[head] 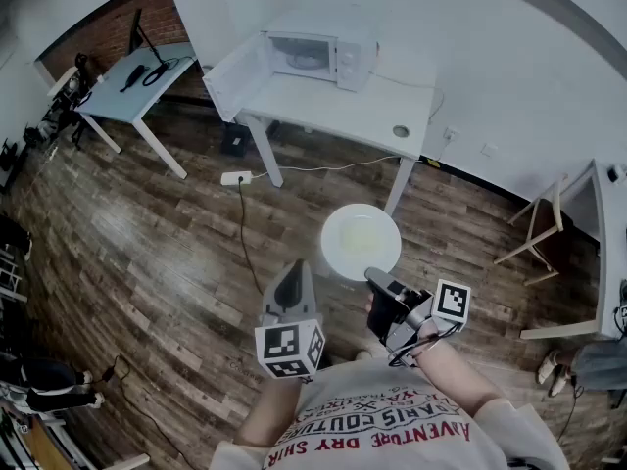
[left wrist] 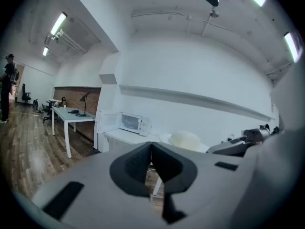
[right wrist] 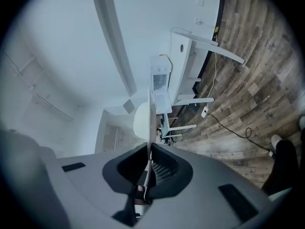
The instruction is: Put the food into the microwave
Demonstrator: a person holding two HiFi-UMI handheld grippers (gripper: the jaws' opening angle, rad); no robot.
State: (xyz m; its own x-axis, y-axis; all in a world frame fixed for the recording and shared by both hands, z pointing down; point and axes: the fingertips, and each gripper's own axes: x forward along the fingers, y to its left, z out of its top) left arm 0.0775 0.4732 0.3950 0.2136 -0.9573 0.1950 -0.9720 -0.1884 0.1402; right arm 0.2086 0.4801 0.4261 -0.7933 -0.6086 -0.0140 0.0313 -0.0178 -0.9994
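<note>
White T-shirt (head: 392, 424) with red lettering, grey left hand-held gripper (head: 291, 270), grey right hand-held gripper (head: 375, 280), square-marker cubes (head: 289, 349)

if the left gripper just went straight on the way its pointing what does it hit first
Most likely the white table under the microwave, near its front edge, with only floor before it. The plate held by the right gripper lies beside that line. Depth is unclear.

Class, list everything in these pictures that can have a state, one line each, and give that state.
microwave: door open.
plate: held by its rim, food on it.
right hand-held gripper: shut on the plate.
left hand-held gripper: shut, empty.
</note>
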